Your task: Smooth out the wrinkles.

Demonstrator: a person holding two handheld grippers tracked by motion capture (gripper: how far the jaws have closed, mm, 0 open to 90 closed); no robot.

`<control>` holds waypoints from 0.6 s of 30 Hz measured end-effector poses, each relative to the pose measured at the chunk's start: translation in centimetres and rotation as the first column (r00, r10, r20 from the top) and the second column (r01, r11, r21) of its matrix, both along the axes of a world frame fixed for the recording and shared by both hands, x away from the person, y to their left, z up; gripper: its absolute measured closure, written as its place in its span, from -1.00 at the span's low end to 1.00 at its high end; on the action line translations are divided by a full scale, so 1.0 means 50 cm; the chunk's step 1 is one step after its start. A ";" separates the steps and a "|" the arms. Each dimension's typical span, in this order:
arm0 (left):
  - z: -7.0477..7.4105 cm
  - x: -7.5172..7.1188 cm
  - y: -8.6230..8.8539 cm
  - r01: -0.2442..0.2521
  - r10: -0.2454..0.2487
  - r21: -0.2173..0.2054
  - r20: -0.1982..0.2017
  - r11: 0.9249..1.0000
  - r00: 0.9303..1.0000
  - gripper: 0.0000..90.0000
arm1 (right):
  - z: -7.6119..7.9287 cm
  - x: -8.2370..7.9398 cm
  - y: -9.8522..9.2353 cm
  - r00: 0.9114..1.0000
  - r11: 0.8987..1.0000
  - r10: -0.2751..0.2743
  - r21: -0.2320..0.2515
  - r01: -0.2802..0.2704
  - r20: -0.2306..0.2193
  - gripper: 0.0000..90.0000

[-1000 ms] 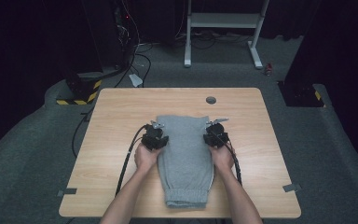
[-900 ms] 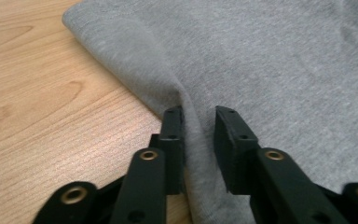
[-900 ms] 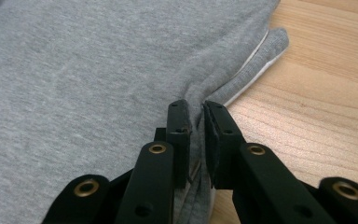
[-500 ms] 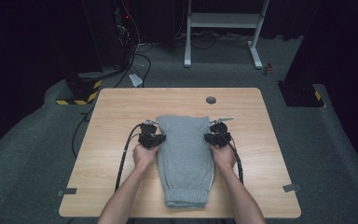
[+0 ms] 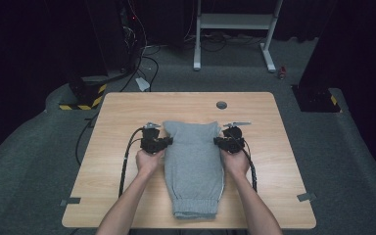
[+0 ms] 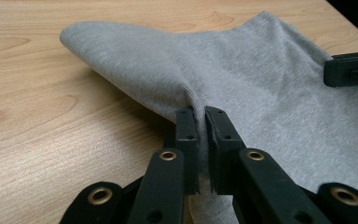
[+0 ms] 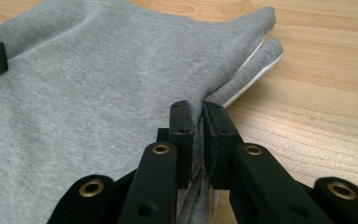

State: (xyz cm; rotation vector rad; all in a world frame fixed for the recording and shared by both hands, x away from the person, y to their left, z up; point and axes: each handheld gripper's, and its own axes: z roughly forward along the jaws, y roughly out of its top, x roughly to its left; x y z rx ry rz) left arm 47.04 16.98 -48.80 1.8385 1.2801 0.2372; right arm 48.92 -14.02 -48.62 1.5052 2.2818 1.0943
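Grey sweatpants (image 5: 194, 161), already folded lengthwise, lie in the middle of the wooden surface (image 5: 274, 161). The cuffed end is toward the person and the far end is a rounded fold.

Left tool (image 5: 162, 143) is clamped on the left side edge of the sweatpants, toward the far end. In the left gripper view the jaws are nearly together with a ridge of grey knit pinched between them (image 6: 200, 122). The cloth tents up from the surface just ahead of the tips, so the grip has real bite and isn't just resting there.

Right tool (image 5: 221, 142) mirrors it on the right edge. In the right gripper view its jaws are closed on the stacked layers (image 7: 196, 120). A white stripe runs along that edge, and the lower layer peeks out past the upper one at the far corner.

My read on why it's held this way:
- Both grips sit level with each other, one per side. That keeps the far end square when it's lifted.
- Pinching at the edges catches all the layers, so the fold should hold together.
- The grips are well forward of the cuffs. Likely the next fold brings the far end back toward the person.

Risk: on the right, the offset lower layer may slip out if the pinch doesn't cover it. I can't tell how many layers that tool holds.
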 end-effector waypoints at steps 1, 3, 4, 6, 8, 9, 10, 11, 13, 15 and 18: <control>0.003 0.000 0.003 0.001 -0.001 -0.007 0.001 1.000 1.000 0.87 | 0.003 -0.001 -0.002 1.000 1.000 0.003 0.003 -0.003 0.004 0.84; 0.007 -0.001 0.008 -0.001 0.001 -0.019 0.003 1.000 1.000 0.87 | 0.011 -0.004 -0.010 1.000 1.000 0.004 0.022 -0.004 0.010 0.84; 0.009 -0.002 0.011 -0.005 0.005 -0.032 0.003 0.999 1.000 0.87 | 0.014 -0.006 -0.014 1.000 1.000 0.006 0.028 -0.006 0.016 0.84; 0.012 -0.003 0.015 -0.005 0.005 -0.051 0.004 0.999 1.000 0.87 | 0.021 -0.009 -0.022 1.000 0.999 0.005 0.037 -0.006 0.018 0.85; 0.018 -0.006 0.018 0.001 0.000 -0.062 0.012 0.998 1.000 0.87 | 0.026 -0.012 -0.028 1.000 0.998 0.001 0.058 -0.002 0.016 0.85; 0.021 -0.008 0.019 0.003 -0.003 -0.070 0.014 0.998 1.000 0.87 | 0.029 -0.013 -0.030 1.000 0.998 0.004 0.065 -0.006 0.022 0.85; 0.024 -0.009 0.020 0.007 -0.005 -0.073 0.017 0.997 1.000 0.87 | 0.032 -0.015 -0.030 1.000 0.998 0.005 0.067 -0.007 0.022 0.85; 0.027 -0.011 0.022 0.010 -0.009 -0.076 0.022 0.997 1.000 0.87 | 0.034 -0.015 -0.030 1.000 0.998 0.006 0.068 -0.007 0.025 0.85; 0.033 -0.015 0.026 0.014 -0.012 -0.088 0.027 0.996 1.000 0.87 | 0.041 -0.019 -0.031 1.000 0.997 0.008 0.081 -0.010 0.026 0.85; 0.037 -0.017 0.032 0.016 -0.014 -0.098 0.026 0.995 1.000 0.87 | 0.048 -0.023 -0.034 1.000 0.993 0.006 0.121 -0.008 0.019 0.85; 0.043 -0.018 0.041 0.016 -0.013 -0.117 0.025 0.993 1.000 0.87 | 0.058 -0.028 -0.036 1.000 0.992 0.013 0.128 -0.016 0.021 0.85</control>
